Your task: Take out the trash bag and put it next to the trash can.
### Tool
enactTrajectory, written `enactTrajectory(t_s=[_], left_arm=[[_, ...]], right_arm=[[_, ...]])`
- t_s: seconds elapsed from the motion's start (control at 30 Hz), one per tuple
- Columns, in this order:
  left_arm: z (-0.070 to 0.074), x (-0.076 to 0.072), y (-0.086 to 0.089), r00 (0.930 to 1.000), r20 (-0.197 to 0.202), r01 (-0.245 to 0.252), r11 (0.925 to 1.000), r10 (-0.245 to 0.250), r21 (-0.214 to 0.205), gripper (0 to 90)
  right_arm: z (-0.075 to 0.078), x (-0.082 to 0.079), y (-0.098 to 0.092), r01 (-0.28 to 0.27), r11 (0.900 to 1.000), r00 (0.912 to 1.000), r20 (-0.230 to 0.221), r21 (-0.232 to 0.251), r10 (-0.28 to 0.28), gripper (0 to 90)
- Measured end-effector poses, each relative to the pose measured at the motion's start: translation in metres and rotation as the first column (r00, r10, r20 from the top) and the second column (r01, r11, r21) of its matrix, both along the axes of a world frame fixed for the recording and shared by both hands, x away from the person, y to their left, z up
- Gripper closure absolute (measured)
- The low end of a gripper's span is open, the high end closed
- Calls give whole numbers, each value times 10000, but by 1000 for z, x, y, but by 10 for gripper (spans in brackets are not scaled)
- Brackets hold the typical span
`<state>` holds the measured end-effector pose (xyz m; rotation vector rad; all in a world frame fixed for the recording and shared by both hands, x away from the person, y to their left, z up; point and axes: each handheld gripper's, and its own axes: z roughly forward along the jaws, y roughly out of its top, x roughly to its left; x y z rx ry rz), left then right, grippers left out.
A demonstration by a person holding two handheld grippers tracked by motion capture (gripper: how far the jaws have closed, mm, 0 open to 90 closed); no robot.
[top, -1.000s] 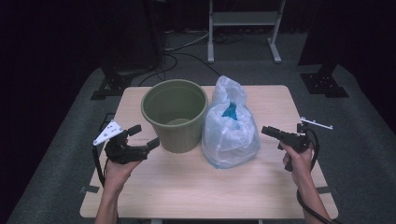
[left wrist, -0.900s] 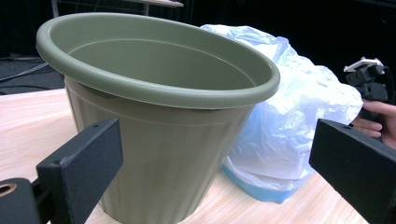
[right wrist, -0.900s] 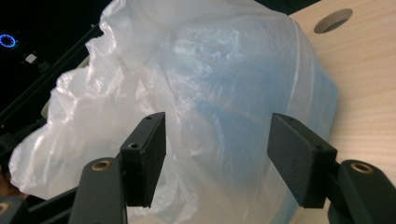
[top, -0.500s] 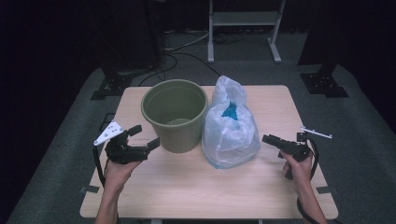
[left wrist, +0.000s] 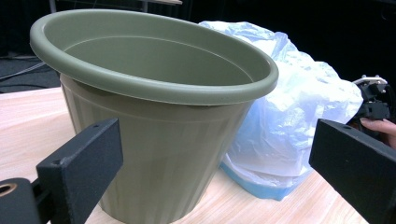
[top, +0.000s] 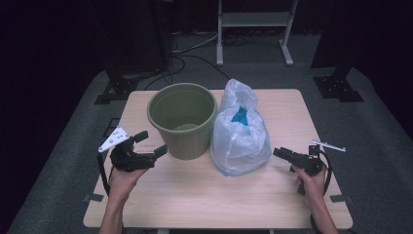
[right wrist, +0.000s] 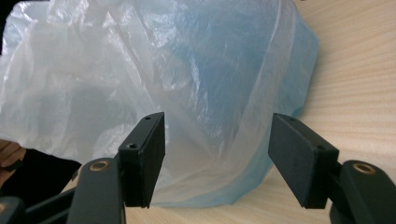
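Note:
An olive-green plastic pot (top: 182, 119) stands upright at the middle of the wooden table (top: 204, 195). Touching its right side is a translucent white plastic bag (top: 241, 134) with something blue (top: 239, 116) inside. My left gripper (top: 151, 143) is open at the pot's left, jaws wide apart and pointing at the pot wall (left wrist: 159, 121), holding nothing. My right gripper (top: 278, 152) is open just right of the bag, jaws aimed at its lower side (right wrist: 163, 84), a short gap away. In the left gripper view the bag (left wrist: 289, 126) sits behind the pot.
The table's near half in front of the pot and bag is bare wood (right wrist: 359, 70). Dark floor surrounds the table, with stand feet (top: 117, 90) and cables (top: 195, 56) behind. The other hand's gripper (left wrist: 373, 100) shows past the bag.
My right gripper has drifted toward the table's near edge, staying pointed at the bag. The left gripper, pot and bag have hardly moved.

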<state>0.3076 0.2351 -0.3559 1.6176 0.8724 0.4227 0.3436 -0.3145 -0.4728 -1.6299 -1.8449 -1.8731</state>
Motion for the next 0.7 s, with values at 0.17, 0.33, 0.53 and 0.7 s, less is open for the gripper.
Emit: enactTrajectory(t_s=[0.17,0.33,0.53,0.7], left_arm=[[0,0,0,10000,-21,11,10000,-11,-5,15],[-1,0,-2,9999,-74,91,10000,-91,-3,15],[-1,0,-2,9999,-59,115,9999,-116,-23,15],[-1,0,-2,9999,-66,137,9999,-137,-44,15]], right_arm=[[-1,-5,-1,30,10000,10000,68,30,-30,354],[-1,-15,-2,41,9998,9996,265,-193,-36,354],[-2,-24,-5,108,9999,9992,381,-59,-105,351],[-4,-33,-6,201,9997,9985,513,-99,-196,348]])
